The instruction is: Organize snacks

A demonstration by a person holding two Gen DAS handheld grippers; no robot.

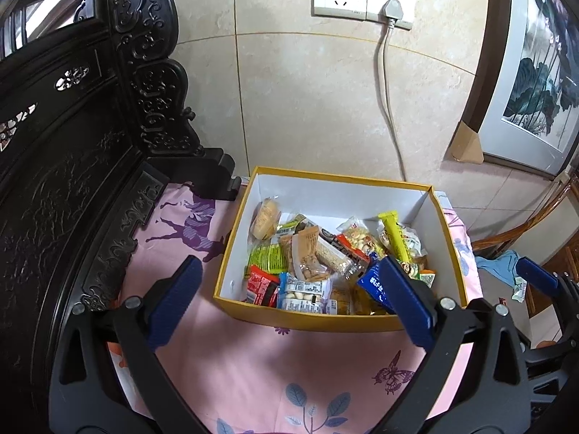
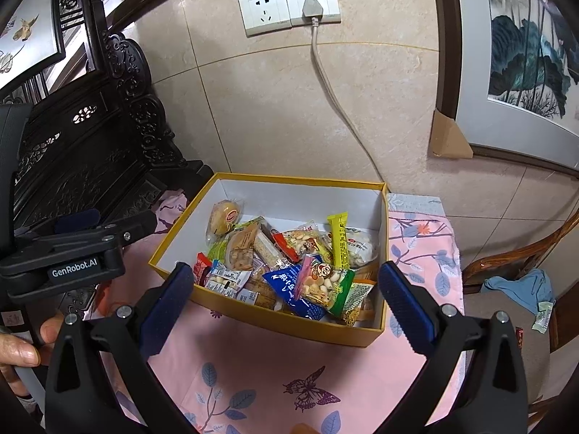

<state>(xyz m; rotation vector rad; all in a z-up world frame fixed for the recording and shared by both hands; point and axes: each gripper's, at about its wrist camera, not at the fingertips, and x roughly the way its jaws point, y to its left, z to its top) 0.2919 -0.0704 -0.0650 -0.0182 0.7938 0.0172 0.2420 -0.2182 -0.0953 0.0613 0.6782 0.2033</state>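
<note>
A yellow box [image 1: 325,320] [image 2: 289,327] with a white inside stands on a pink printed cloth [image 1: 253,369]. Several snack packets lie loose in it, among them a yellow stick packet [image 1: 392,233] [image 2: 338,238], a blue packet [image 1: 374,285] [image 2: 289,289] and a round cake [image 1: 266,217] [image 2: 224,215]. My left gripper [image 1: 289,289] is open just in front of the box, holding nothing. My right gripper [image 2: 286,293] is also open and holding nothing, its fingers straddling the box's near wall. The right wrist view shows the left gripper [image 2: 126,217] side-on, left of the box.
Dark carved wooden furniture [image 1: 72,181] rises along the left. The tiled wall behind has a socket with a plugged cable [image 1: 391,18]. A framed painting [image 1: 535,90] leans at the right. A wooden chair with a blue cloth [image 2: 521,289] and a small wrapper [image 2: 542,320] stands right of the table.
</note>
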